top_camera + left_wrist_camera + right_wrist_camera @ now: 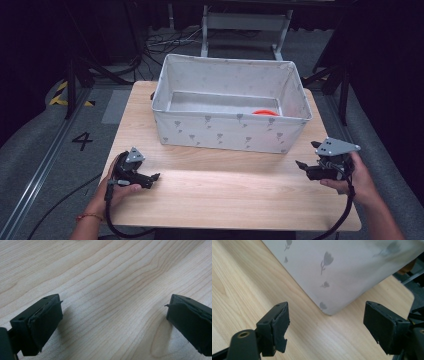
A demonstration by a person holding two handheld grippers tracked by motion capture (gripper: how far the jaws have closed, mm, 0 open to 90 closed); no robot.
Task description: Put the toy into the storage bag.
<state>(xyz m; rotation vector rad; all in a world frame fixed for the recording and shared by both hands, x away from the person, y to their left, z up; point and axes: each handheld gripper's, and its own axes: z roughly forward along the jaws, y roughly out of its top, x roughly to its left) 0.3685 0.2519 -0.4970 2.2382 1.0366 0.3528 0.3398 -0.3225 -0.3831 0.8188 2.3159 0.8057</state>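
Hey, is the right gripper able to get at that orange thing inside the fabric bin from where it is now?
Probably not directly: the bin's front wall stands between the right gripper and the orange thing. The bin is open on top, so lifting over the rim should work.

One fabric box (227, 129) (flower-printed), one orange thing (265, 113) inside, two grippers, one wooden table (225, 195).
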